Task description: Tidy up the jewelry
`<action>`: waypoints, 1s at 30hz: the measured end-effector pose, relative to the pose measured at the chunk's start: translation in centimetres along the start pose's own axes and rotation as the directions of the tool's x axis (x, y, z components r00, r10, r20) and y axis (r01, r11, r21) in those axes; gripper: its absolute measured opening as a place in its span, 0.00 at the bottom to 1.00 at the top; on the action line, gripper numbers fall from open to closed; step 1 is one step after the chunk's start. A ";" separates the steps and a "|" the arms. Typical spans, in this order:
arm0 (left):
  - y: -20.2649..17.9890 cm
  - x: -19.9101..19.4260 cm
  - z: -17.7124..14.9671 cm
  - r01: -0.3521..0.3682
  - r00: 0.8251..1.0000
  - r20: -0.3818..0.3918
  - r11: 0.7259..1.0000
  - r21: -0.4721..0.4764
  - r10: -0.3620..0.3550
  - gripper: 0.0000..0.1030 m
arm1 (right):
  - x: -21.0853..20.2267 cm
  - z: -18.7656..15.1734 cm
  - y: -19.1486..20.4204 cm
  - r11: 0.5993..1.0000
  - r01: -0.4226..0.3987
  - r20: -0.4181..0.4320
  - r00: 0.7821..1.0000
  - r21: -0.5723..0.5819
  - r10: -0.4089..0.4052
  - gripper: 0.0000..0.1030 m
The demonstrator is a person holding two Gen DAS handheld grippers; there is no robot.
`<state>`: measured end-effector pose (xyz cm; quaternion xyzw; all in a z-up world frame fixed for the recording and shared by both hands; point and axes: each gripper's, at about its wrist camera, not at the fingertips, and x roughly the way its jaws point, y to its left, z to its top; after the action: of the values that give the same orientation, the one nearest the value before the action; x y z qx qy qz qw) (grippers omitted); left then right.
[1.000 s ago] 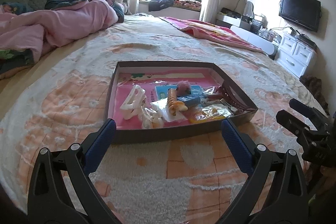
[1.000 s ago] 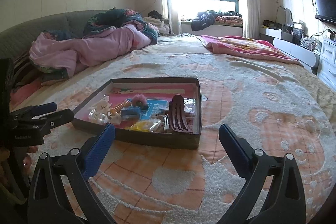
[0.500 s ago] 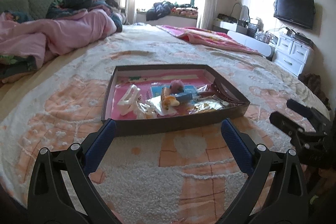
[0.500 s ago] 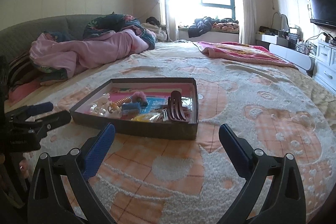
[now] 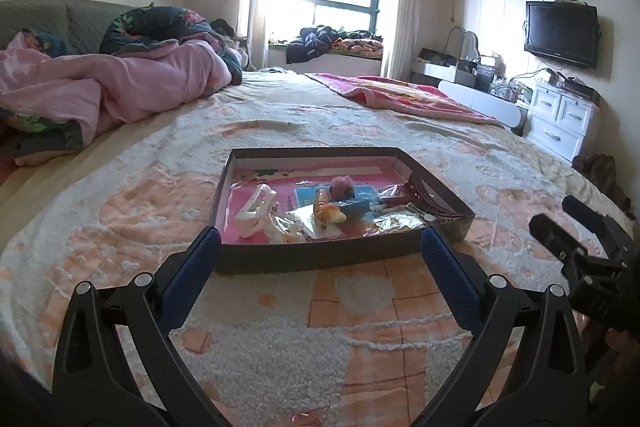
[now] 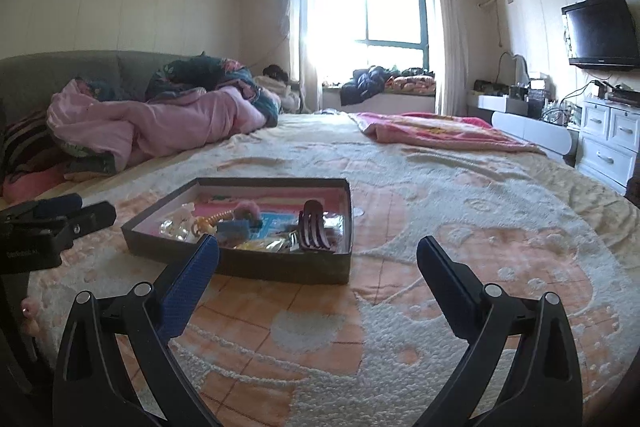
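Hovering spread wide and empty, left gripper (image 5: 320, 247) and right gripper (image 6: 318, 255) face the cluttered box (image 5: 320, 257) on the bedspread (image 6: 460, 227).

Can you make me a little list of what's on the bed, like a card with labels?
place: bed with a peach and white blanket
box: shallow dark tray lying flat on the blanket
inside the box: white hair claw, dark red hair claw, pink fluffy bobble, clear packets
left gripper: open, empty, just short of the tray
right gripper: open, empty, to the right of the tray's near edge
far side: pink quilt bunched up
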<state>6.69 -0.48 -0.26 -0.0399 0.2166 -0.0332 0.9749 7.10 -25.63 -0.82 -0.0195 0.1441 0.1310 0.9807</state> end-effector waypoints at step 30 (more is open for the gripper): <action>-0.1 0.3 -0.6 0.003 1.000 0.021 1.000 -0.004 -0.003 0.89 | -0.1 -0.5 -0.7 1.000 0.016 0.009 1.000 0.024 -0.016 0.94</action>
<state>6.68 -0.69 -0.95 -0.0423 0.2064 -0.0336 0.9770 7.02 -26.35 -1.30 -0.0085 0.1411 0.1214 0.9825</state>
